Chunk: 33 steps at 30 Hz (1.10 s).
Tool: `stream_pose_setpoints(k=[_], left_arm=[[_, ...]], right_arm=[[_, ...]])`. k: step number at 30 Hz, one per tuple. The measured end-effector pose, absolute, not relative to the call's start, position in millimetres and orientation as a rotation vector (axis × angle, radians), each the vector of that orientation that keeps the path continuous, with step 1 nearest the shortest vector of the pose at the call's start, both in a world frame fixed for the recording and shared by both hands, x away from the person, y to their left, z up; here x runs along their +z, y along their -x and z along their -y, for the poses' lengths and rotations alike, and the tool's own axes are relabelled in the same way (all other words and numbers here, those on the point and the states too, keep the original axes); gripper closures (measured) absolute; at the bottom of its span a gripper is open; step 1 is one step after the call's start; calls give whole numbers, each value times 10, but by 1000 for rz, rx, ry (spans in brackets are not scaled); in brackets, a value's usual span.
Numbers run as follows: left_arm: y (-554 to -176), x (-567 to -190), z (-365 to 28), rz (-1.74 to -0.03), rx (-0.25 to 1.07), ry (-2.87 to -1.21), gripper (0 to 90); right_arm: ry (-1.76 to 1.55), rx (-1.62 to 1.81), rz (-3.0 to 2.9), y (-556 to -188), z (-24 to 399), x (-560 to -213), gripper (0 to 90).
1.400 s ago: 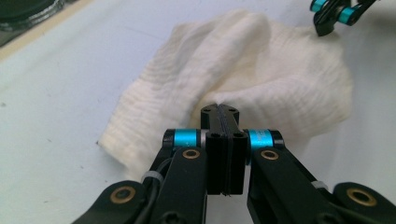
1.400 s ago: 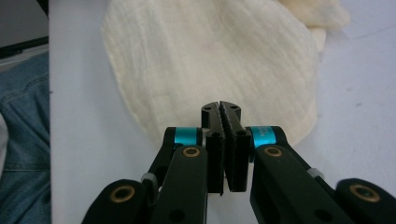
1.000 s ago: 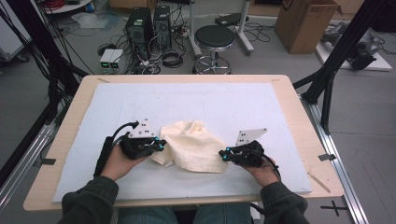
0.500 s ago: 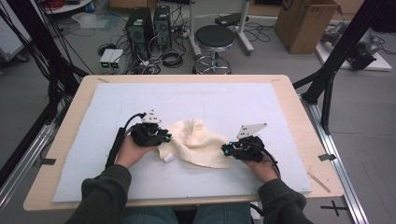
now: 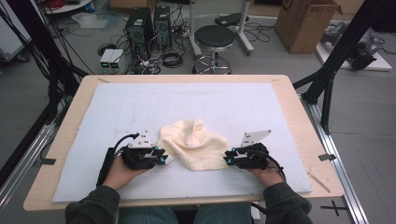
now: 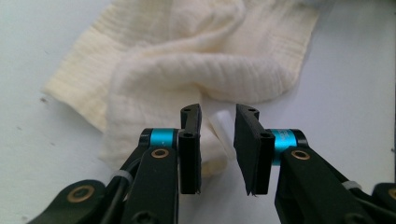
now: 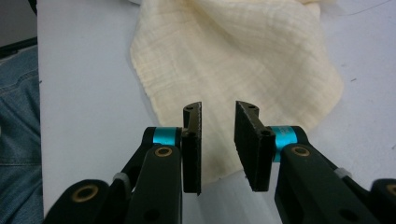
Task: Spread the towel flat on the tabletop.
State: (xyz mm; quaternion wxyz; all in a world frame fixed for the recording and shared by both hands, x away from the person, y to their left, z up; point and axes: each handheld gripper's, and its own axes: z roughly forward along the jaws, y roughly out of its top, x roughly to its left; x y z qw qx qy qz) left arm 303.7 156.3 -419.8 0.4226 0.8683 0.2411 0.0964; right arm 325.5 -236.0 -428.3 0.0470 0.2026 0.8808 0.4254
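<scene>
Both hand-held grippers, left (image 5: pixel 163 157) and right (image 5: pixel 227 158), had just let go; cloth (image 5: pixel 195 143) lay rumpled on table (image 5: pixel 280 88), unfolded yet.

hand-held gripper (image 6: pixel 218 140): black jaws, cyan rings, brass screws | cable: black | sleeves: dark green | jeans: blue
</scene>
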Motion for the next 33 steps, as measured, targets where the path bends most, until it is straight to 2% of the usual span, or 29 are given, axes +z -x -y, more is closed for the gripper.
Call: stream_pose_setpoints(k=[9,13,18,22,33], left_arm=[[-3122,-4333,-1469,-630,253,-2276,638],[-3147,-4353,-1471,-640,267,-2276,709],[-3154,-4343,-1496,-640,284,-2281,813],[-3129,-4316,-1522,-629,271,-2259,827],[-2833,-4189,-1793,-546,252,-2174,827]], right_arm=[[-628,1266,-2718,-3263,2284,-4355,679],[-613,1205,-2749,-3262,2214,-4417,682],[-626,1197,-2735,-3280,2226,-4423,770],[-620,1198,-2742,-3283,2229,-4418,872],[-569,1312,-2736,-3158,2264,-4284,884]])
